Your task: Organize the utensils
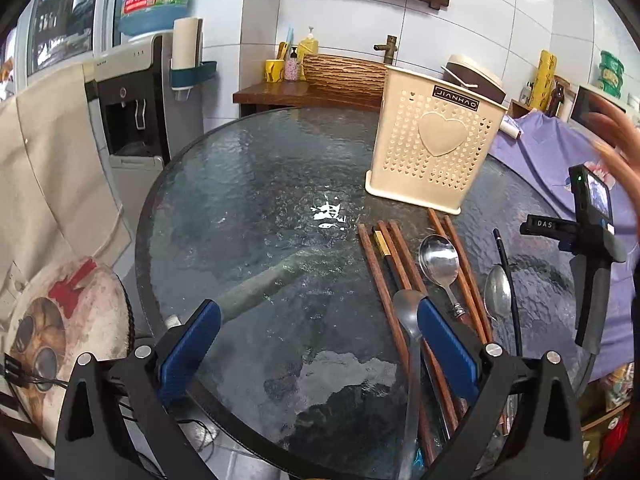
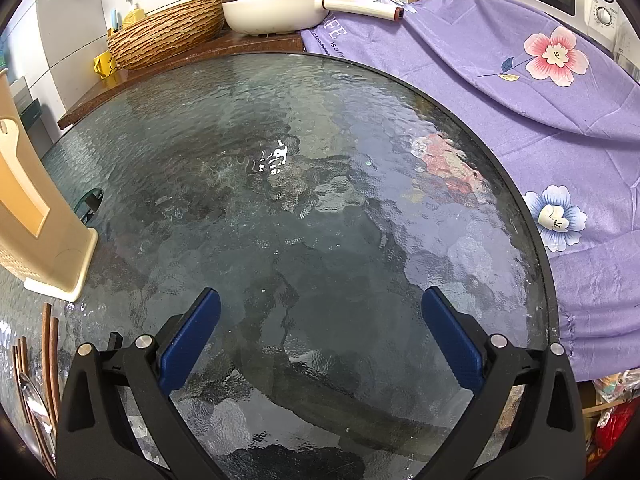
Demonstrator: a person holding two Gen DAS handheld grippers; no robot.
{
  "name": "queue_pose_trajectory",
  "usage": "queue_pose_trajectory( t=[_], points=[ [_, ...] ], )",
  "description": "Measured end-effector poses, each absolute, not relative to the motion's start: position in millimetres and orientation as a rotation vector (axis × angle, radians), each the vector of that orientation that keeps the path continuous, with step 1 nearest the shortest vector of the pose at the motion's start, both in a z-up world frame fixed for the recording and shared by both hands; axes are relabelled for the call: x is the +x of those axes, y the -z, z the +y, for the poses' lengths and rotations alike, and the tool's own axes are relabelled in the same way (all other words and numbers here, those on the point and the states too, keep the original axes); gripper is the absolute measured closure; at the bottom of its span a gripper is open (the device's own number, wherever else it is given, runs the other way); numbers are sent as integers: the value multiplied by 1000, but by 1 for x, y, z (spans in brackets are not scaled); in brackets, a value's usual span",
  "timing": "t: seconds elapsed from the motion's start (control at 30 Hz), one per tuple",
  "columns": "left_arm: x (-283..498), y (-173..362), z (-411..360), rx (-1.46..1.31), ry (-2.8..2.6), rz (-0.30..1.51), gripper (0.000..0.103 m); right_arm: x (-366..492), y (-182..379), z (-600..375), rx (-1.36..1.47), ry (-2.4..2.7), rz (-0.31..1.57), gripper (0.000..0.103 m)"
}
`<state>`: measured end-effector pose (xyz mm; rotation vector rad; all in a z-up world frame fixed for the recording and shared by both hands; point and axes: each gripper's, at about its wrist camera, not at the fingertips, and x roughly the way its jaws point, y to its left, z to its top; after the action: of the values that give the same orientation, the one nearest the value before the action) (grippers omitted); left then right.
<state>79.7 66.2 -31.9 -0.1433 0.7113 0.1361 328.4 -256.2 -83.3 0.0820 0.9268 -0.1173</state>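
Observation:
A cream perforated utensil holder (image 1: 434, 152) with a heart on its front stands on the round glass table (image 1: 248, 184). In front of it lie several brown chopsticks (image 1: 376, 268), a black chopstick (image 1: 505, 264) and three metal spoons (image 1: 438, 260). My left gripper (image 1: 318, 316) is open and empty above the table, its right finger (image 1: 444, 340) next to a spoon handle (image 1: 412, 364). My right gripper (image 2: 320, 308) is open and empty over bare glass. The holder (image 2: 36, 216) and chopsticks (image 2: 50, 356) sit at the far left of the right wrist view.
The other gripper with its camera (image 1: 592, 240) and a hand (image 1: 620, 152) are at the right. A purple flowered cloth (image 2: 520, 92) lies beside the table. A water dispenser (image 1: 136, 120) and a woven basin (image 2: 168, 36) on a wooden counter stand behind.

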Motion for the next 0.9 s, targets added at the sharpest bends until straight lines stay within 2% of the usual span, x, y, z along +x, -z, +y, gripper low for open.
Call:
queue_pose_trajectory(
  t=[0.57,0.67,0.9],
  points=[
    [57,19,42,-101,-134,662,6,320,79,-254,88,50,929,5],
    [47,17,44,-77,-170,636,6,266,56,-240,99,-34,794,5],
    [8,15,52,-83,-212,534,6,70,2,-211,84,-314,318,5]
  ],
)
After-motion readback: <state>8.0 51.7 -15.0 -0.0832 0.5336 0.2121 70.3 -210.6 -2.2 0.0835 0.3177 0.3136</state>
